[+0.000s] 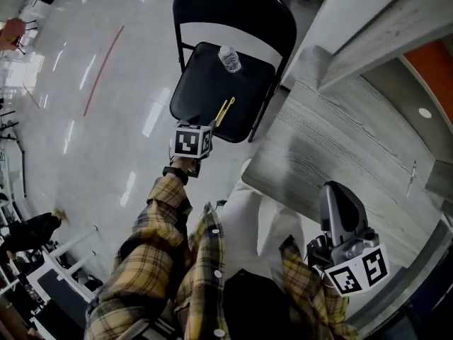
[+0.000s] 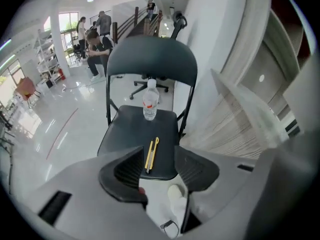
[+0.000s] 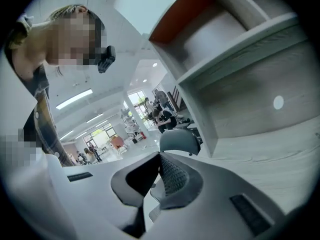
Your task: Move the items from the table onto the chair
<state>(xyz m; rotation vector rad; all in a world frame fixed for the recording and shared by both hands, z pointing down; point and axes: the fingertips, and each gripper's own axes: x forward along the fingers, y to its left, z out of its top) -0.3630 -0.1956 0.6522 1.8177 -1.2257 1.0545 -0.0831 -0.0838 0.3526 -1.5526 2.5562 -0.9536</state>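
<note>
Left gripper [image 1: 192,142] first, in the head view: it is being held out at mid-frame on a plaid sleeve [image 1: 152,239], just below the front edge of the chair [image 1: 205,83]. Only its marker cube is being shown, so the jaws are not being revealed from here. The right gripper [image 1: 335,197] is being held at lower right, over the near edge of the table [image 1: 340,133], with its jaws being pressed into one dark wedge. On the seat a bottle [image 1: 228,59] is being shown upright near the backrest. A yellow tool [image 1: 225,112] is being shown lying flat toward the seat's front edge, apart from the bottle.

In the left gripper view, the left gripper [image 2: 159,159] is being held well open at bottom centre, and nothing is being gripped. The yellow tool [image 2: 151,155] is being seen through the gap, lying on the chair [image 2: 125,129] beyond the pads. The bottle [image 2: 150,104] is being shown at centre frame on the seat, close to the backrest. The table [image 2: 235,124] is being shown at right, beside the chair, and people [image 2: 97,39] are being seen far off at upper left.

In the right gripper view, the right gripper [image 3: 159,156] is being held closed at lower centre, tips touching, with nothing being clamped between them. The chair [image 3: 178,141] back is being seen just above the jaw tips. The table [image 3: 280,164] is being shown at right, beneath a shelf [image 3: 240,49] at upper right.
</note>
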